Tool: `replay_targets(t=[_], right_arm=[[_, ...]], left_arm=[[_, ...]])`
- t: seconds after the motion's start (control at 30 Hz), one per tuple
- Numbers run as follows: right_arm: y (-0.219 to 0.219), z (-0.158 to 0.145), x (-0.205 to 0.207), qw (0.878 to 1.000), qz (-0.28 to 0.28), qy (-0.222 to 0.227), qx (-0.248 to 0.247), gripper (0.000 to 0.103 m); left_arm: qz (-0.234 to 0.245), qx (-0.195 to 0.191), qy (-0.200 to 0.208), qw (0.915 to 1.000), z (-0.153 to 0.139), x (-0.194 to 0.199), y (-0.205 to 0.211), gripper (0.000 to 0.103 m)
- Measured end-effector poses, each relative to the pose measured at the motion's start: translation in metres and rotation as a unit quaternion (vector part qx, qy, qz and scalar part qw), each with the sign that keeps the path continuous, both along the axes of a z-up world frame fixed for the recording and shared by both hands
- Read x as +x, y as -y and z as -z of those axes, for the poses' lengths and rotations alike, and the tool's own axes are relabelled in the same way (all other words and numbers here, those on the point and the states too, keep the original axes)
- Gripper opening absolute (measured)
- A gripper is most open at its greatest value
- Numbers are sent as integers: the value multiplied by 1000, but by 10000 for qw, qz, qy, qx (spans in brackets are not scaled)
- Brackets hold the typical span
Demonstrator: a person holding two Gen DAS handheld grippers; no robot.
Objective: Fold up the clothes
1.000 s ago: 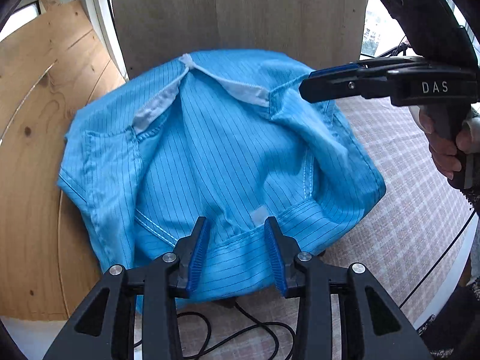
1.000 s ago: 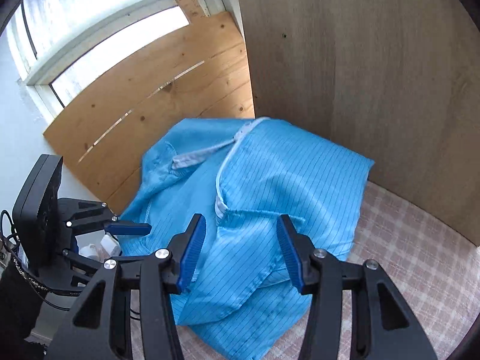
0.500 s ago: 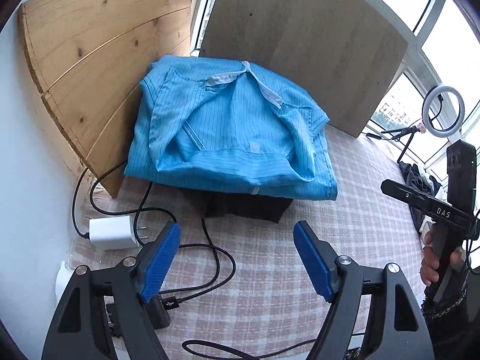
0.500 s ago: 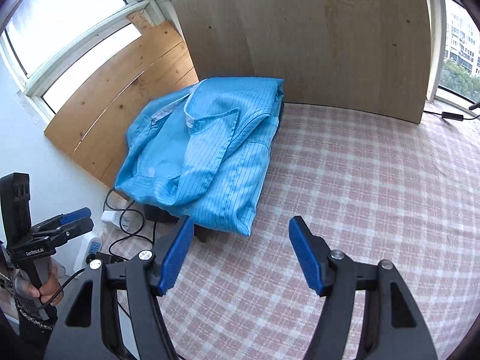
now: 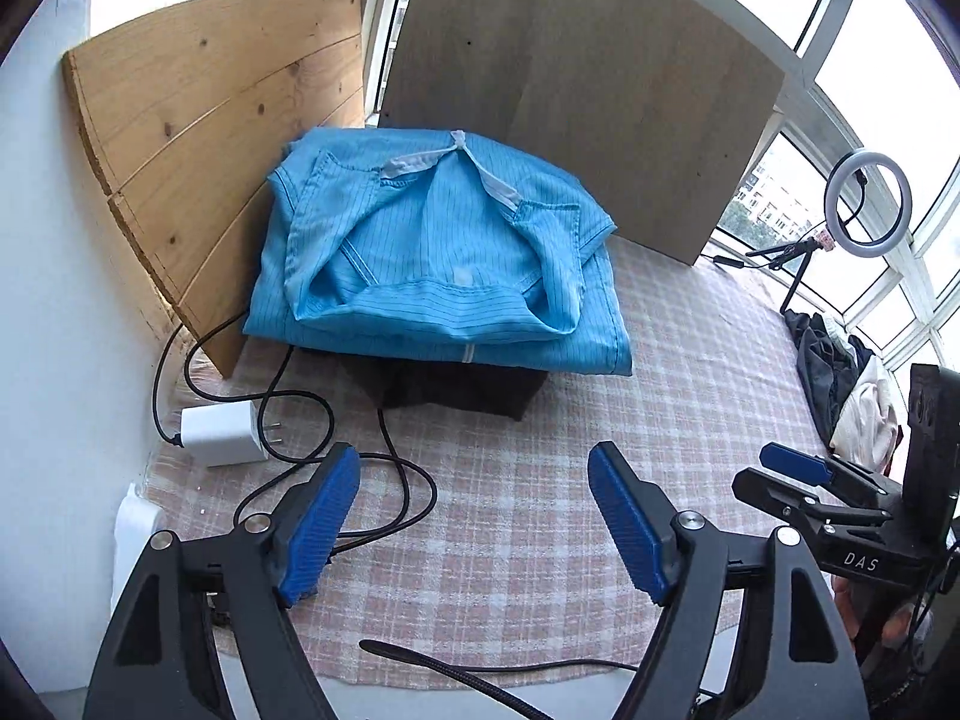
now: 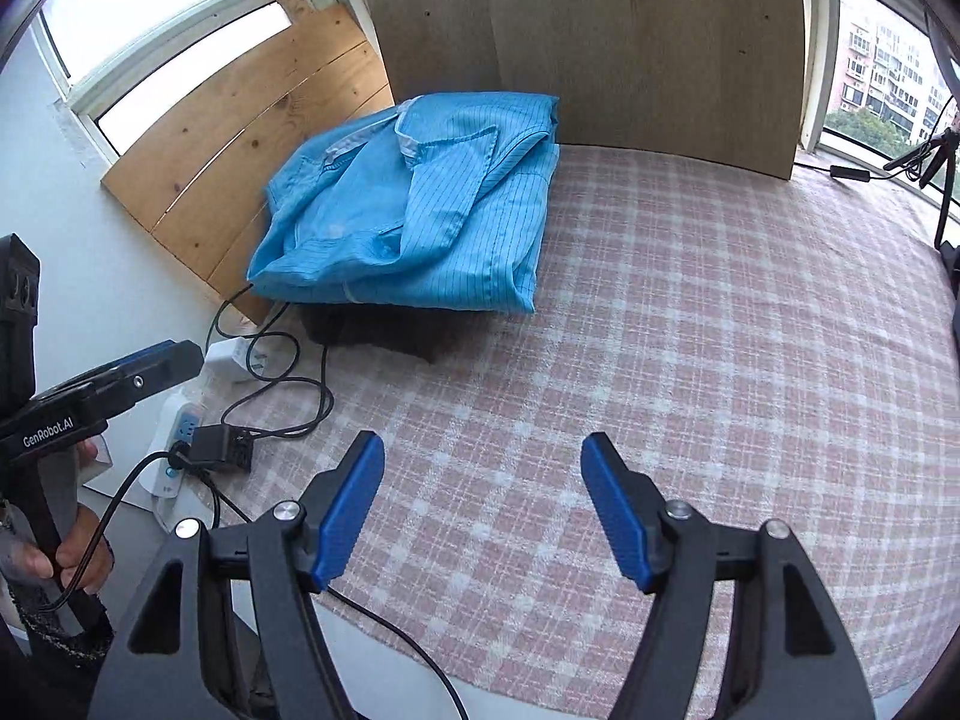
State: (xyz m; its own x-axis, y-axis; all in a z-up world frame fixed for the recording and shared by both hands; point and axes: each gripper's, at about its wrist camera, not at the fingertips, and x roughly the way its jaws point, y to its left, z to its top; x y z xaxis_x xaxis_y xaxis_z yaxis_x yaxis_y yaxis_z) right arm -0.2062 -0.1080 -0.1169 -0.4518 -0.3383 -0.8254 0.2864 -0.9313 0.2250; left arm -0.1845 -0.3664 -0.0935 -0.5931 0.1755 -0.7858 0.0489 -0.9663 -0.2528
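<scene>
Cables (image 5: 312, 420) trail at the near left beside a white charger (image 5: 219, 435), loose enough to snag a gripper sweeping low. Farther in, the blue shirt (image 5: 438, 264) sits folded on a dark stack (image 5: 456, 384) in the far left corner of the checked cloth (image 5: 540, 510), overhanging it, so a nudge could probably slide it off or spring the tucked sleeves open. Both tools hang well back, holding nothing: left gripper (image 5: 474, 516) with fingers wide apart, right gripper (image 6: 483, 510) likewise spread. More clothes (image 5: 840, 378) lie piled at the far right.
</scene>
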Motion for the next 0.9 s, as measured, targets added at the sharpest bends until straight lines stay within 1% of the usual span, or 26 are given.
replay_targets(t=[0.1,0.27,0.37,0.57,0.9], right_arm=[[-10,-15,10,9998,-12,-180,70,67],[-39,-34,27,9991,-59,-417,-96,67],[-59,-38,42,9989,-96,-439,-131,67],[-93,-36,72,9986,-183,-465,-143,68],[-128,-33,110,9972,-347,-531,-384,68]], left_arm=[[-103,-136,-212,9996,-18,15,-6,77],[-326,-623,-450,9965,-39,44,-34,77],[-388,-537,-457,9968,-43,62,-51,77],[-489,-393,-388,9973,-45,97,-82,78],[-685,-464,-360,9959,-40,146,-117,78]])
